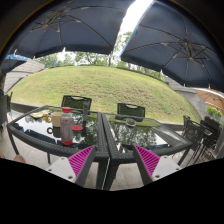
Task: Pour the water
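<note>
My gripper (114,160) is open and empty, with its magenta pads (82,157) spread apart well short of two glass-topped tables. On the left table (30,128) stand a tall bottle with a red cap (67,121), a shorter red-capped container (78,133) and other small items I cannot make out. All are beyond my left finger and apart from it. A small dark thing (130,122) sits on the right table (150,133).
Dark chairs (76,103) stand behind the tables and another chair (196,135) stands beside the right table. Large dark umbrellas (70,25) hang overhead. A grass slope (120,85) rises beyond, and paved floor lies below the tables.
</note>
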A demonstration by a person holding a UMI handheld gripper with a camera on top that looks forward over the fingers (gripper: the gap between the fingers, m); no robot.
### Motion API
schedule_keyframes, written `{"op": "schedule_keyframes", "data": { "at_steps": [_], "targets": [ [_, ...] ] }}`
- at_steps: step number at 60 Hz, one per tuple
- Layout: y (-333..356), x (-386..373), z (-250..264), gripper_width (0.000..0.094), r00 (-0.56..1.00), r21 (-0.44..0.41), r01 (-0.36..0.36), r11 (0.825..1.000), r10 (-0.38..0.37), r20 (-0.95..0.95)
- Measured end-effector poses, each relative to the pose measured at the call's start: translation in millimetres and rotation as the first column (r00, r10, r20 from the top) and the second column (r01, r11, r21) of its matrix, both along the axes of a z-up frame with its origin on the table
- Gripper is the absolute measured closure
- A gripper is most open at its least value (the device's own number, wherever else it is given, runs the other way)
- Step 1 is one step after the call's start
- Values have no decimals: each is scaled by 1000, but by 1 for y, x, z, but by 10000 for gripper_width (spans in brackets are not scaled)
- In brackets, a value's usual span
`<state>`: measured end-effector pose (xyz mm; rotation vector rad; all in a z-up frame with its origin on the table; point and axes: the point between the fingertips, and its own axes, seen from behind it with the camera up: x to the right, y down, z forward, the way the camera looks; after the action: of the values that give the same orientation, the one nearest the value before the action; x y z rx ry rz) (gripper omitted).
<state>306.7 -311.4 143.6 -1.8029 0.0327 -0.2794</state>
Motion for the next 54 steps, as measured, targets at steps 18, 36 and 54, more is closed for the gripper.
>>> {"op": "schedule_keyframes", "data": {
  "at_steps": [18, 36, 54],
  "targets": [
    [22, -22, -10, 140, 999, -21, -43, 999, 43, 20],
    [68, -79, -23, 139, 982, -55, -183, 981, 180, -60],
    [170, -165, -61, 137, 938, -58, -312, 948, 297, -181]
  ]
}}
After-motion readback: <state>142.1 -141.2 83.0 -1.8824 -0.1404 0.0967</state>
